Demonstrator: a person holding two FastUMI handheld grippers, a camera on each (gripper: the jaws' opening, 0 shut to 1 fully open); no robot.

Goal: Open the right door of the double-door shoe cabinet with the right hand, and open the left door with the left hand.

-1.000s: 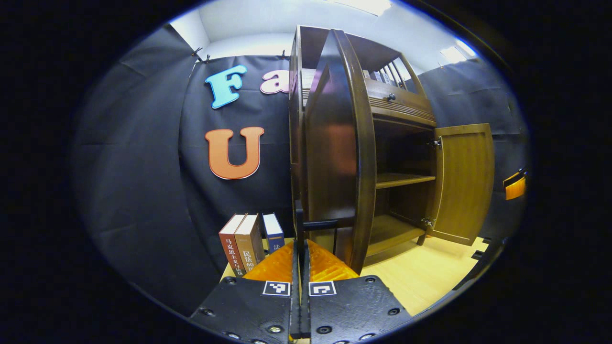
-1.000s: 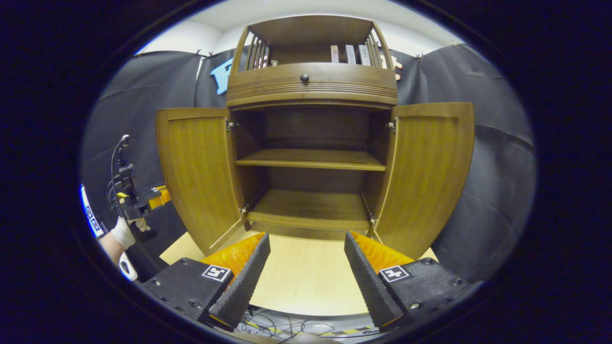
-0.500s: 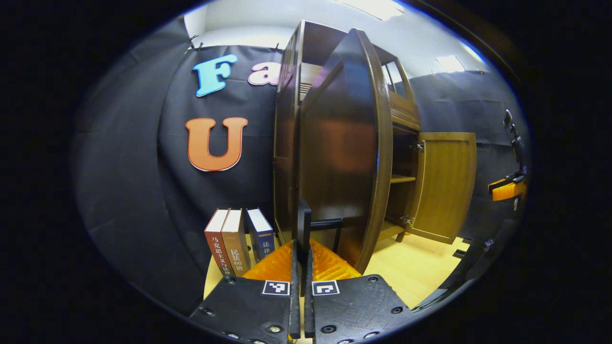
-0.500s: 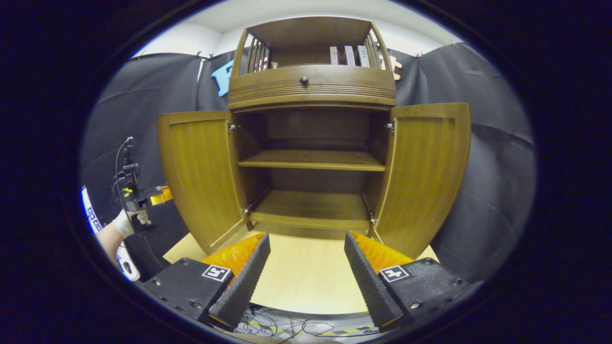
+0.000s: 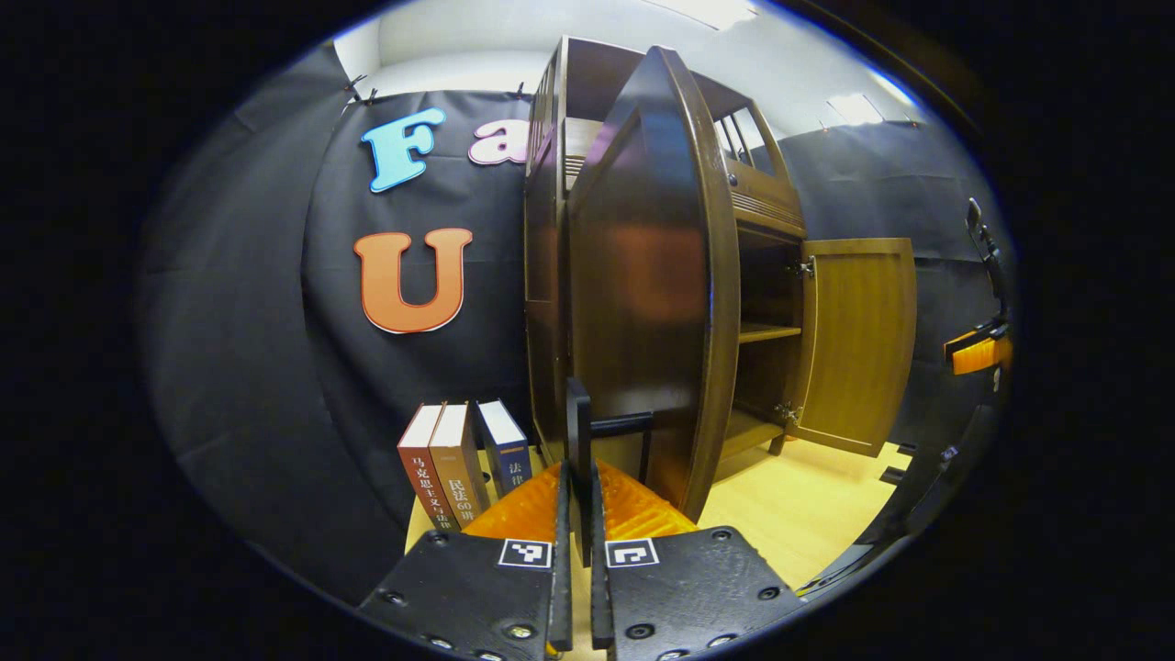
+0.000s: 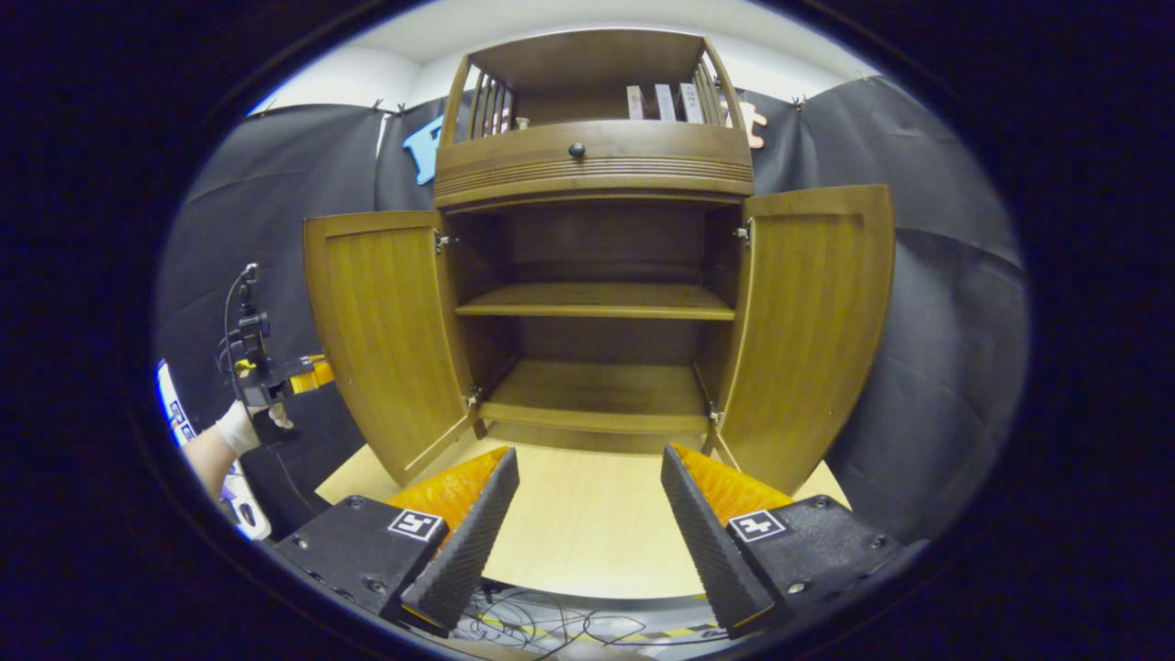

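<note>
Shoe cabinet stands at back of the worktop, both doors swung wide: left door and right door angled outward, shelves bare. In left gripper view, left gripper has fingers pinched narrow on the dark handle at left door's outer face. Right gripper hangs in front w/ fingers spread wide, holding nothing. Three books stand upright at worktop's left edge beside cabinet.
</note>
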